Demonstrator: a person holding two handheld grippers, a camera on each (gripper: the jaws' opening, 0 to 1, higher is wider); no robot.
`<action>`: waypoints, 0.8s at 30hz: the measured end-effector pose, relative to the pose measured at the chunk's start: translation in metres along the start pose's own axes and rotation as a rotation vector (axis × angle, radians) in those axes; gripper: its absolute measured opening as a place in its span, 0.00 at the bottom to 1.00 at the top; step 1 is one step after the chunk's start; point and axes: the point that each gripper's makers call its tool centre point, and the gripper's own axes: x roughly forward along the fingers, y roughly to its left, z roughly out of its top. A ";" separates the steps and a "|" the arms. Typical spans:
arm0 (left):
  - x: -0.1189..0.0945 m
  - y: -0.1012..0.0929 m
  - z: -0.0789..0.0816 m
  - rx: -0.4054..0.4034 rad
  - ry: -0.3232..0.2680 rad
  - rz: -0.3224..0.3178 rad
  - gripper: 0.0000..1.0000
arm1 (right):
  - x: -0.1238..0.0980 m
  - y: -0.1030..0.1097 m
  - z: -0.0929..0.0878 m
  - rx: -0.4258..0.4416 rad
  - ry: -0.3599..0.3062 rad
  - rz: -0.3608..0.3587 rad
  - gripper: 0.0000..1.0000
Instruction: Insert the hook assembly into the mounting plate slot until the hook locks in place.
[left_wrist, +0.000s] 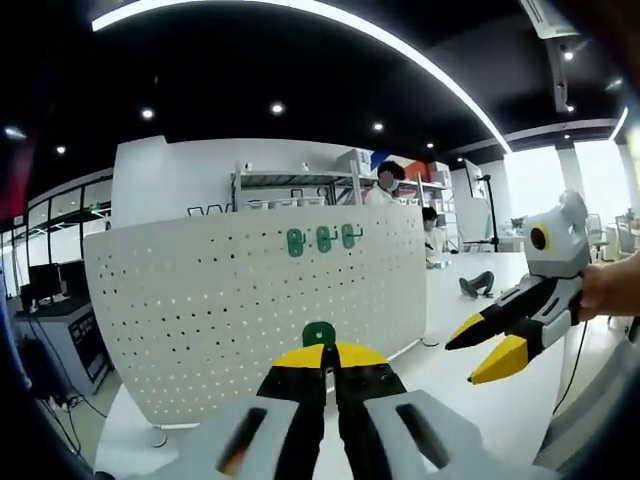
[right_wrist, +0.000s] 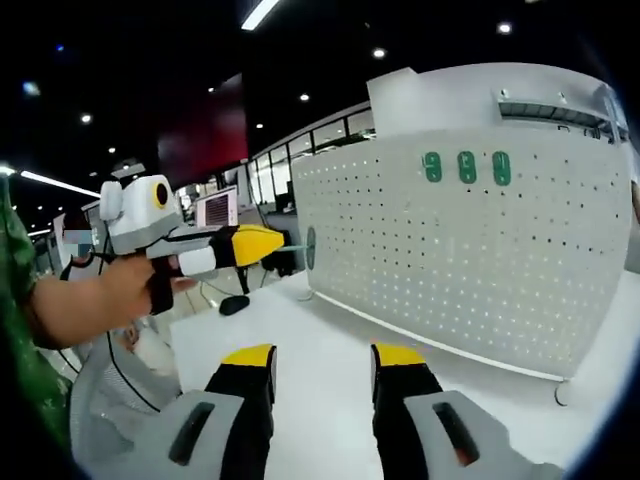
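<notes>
At pegboard (left_wrist: 200, 300) | left tool (left_wrist: 328, 362) pinches green hook (left_wrist: 319, 334), mostly hidden

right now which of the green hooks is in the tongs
The lone green hook, pinched in the left tongs near the pegboard; the other three hooks already hang in a row up top.

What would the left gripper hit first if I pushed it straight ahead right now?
The left gripper, shut on a green hook, points at the white pegboard. The hook would likely meet the board first, below the three green hooks already hung. The gap is hard to judge.
</notes>
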 end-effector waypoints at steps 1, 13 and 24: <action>0.000 0.000 0.000 0.001 0.000 0.002 0.02 | 0.000 0.000 0.000 -0.002 0.000 -0.001 0.48; -0.002 0.003 0.003 -0.003 -0.005 0.028 0.02 | -0.007 0.007 0.021 -0.065 -0.086 -0.015 0.91; -0.003 0.003 0.006 -0.018 -0.012 0.063 0.02 | -0.015 0.013 0.033 -0.086 -0.117 0.006 1.00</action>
